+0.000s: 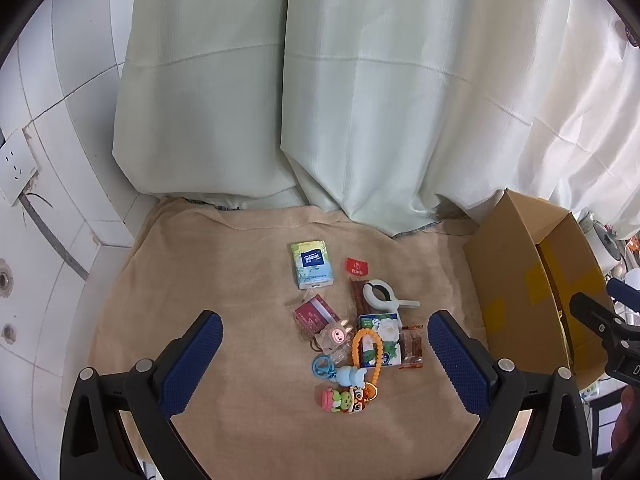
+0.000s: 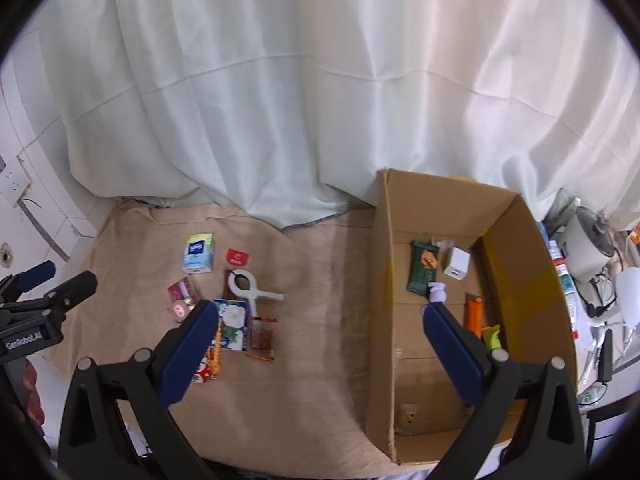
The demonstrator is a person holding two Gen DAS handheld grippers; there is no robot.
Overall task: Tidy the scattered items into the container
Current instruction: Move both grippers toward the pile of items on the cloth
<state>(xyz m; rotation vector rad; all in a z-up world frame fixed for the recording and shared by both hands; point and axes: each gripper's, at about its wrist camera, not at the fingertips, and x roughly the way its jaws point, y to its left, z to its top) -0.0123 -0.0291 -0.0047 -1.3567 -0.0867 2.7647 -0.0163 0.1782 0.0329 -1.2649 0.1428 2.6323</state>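
Scattered items lie on a beige cloth point(image 1: 248, 360): a green tissue pack point(image 1: 312, 264), a white clip point(image 1: 386, 294), a red box point(image 1: 316, 314), a flower-printed tissue pack point(image 1: 380, 338), a snack stick packet point(image 1: 412, 346) and toy keychains point(image 1: 348, 392). My left gripper point(image 1: 324, 364) hovers open above the keychains, holding nothing. The cardboard box point(image 2: 516, 240) stands at the right and holds a green snack bar point(image 2: 422, 272), a white charger point(image 2: 456, 268) and an orange packet point(image 2: 474, 312). My right gripper point(image 2: 320, 356) is open and empty, straddling the box's left wall point(image 2: 380, 300).
Pale curtains point(image 2: 320, 100) hang behind the cloth and reach its back edge. A white tiled wall with a socket point(image 1: 16, 164) is at the left. Beyond the box, a cluttered surface holds bottles, cables and a white appliance point(image 2: 588, 248).
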